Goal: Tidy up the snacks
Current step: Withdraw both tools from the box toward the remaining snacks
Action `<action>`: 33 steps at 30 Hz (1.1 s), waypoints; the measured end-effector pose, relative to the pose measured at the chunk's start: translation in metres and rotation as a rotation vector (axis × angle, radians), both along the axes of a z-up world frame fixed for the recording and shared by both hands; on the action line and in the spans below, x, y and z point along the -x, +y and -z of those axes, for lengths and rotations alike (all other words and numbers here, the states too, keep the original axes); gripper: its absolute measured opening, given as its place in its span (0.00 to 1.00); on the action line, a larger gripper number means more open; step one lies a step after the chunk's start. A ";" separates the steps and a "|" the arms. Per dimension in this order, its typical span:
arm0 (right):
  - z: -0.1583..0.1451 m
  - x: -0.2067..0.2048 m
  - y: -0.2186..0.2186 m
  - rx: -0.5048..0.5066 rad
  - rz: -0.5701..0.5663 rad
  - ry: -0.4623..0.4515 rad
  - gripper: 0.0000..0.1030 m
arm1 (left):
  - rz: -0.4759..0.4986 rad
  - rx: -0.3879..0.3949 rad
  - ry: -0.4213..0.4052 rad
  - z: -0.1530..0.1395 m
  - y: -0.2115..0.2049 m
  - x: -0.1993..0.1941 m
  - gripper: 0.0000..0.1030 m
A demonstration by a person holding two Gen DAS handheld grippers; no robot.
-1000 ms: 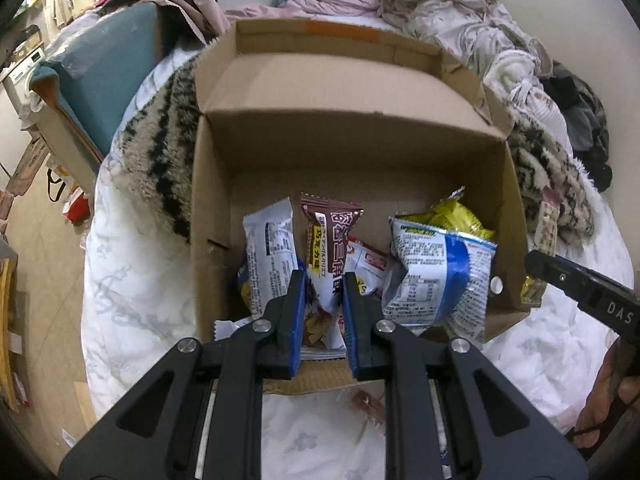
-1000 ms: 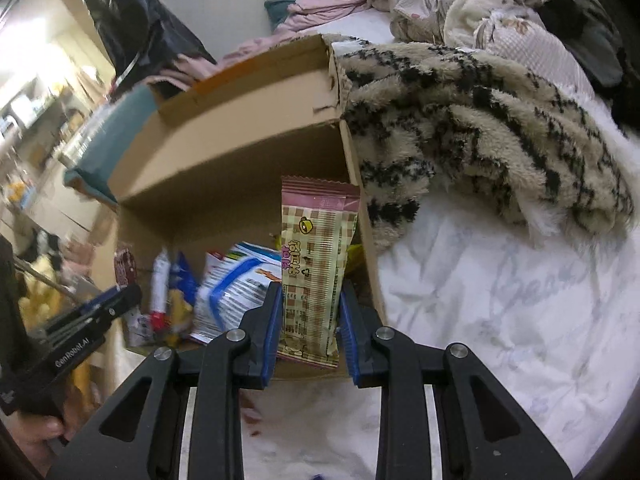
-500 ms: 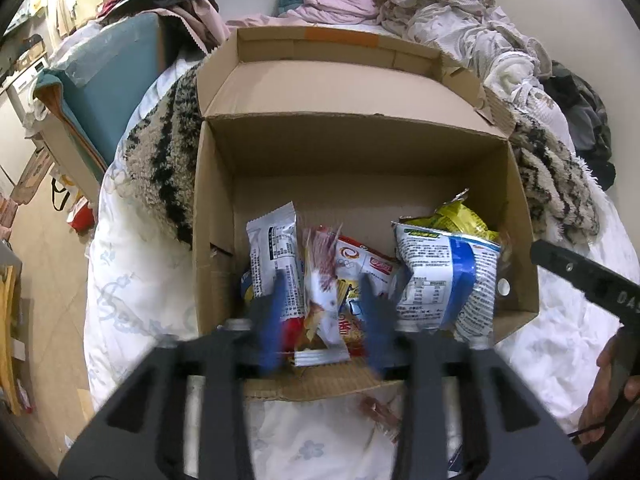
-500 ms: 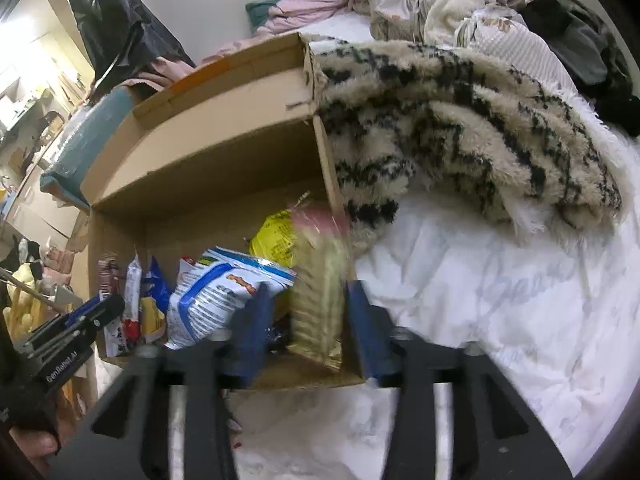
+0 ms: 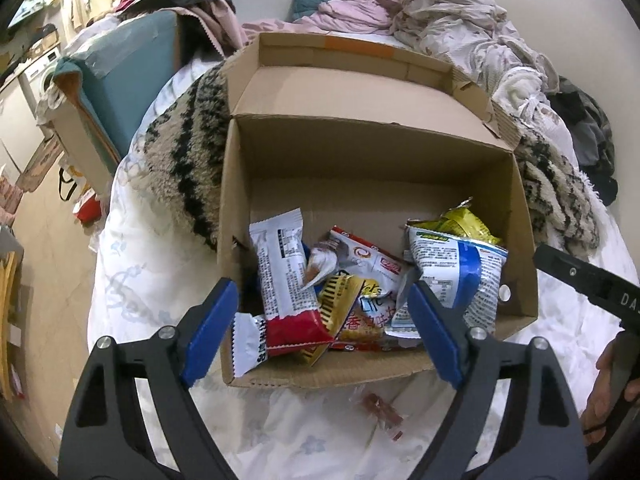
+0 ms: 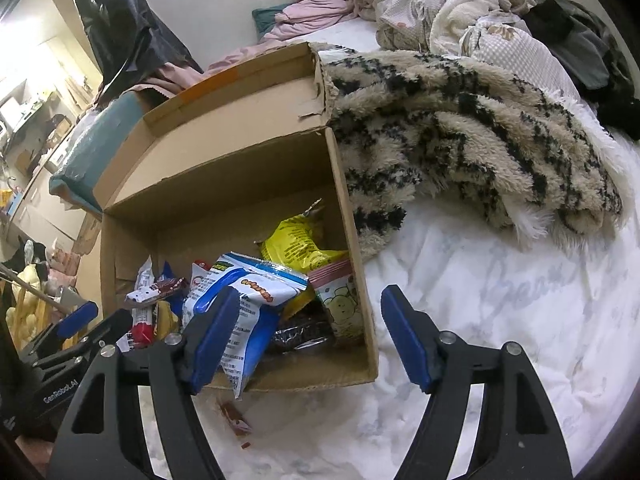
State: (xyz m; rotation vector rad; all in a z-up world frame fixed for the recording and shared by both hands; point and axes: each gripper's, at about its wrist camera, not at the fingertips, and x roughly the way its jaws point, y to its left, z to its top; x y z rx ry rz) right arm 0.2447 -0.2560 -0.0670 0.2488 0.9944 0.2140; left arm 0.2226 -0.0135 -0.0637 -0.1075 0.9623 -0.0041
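Observation:
An open cardboard box (image 5: 376,168) (image 6: 224,200) sits on the bed and holds several snack packets. Among them are a white and red bar (image 5: 286,280), a blue and white bag (image 5: 460,276) (image 6: 248,300), a yellow bag (image 5: 464,224) (image 6: 300,248) and a pink-topped wafer pack (image 6: 340,300) against the right wall. My left gripper (image 5: 320,332) hangs over the box's near edge, its jaws still opening, nothing pressed between the pads. My right gripper (image 6: 306,336) stands over the box's near right corner, jaws also opening and empty.
A furry beige and black blanket (image 6: 480,128) lies right of the box. Crumpled clothes (image 5: 440,24) pile at the back. A small red wrapper (image 5: 380,408) (image 6: 234,416) lies on the white sheet in front. A teal chair (image 5: 116,80) stands left of the bed.
Both grippers have opened. The brown bar that the left one held and the pink wafer pack that the right one held have dropped into the box.

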 end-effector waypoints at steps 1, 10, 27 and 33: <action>0.000 0.000 0.000 -0.003 0.001 0.002 0.74 | -0.004 0.001 -0.001 -0.001 0.001 0.001 0.82; -0.006 0.014 0.006 -0.011 -0.005 -0.002 0.73 | 0.010 0.018 -0.030 -0.016 0.005 0.023 0.82; 0.008 0.085 0.006 -0.032 0.015 0.128 0.73 | -0.022 0.016 0.047 -0.018 0.024 0.099 0.84; 0.025 0.103 0.010 -0.025 0.015 0.202 0.73 | -0.050 0.019 0.104 -0.010 0.032 0.118 0.84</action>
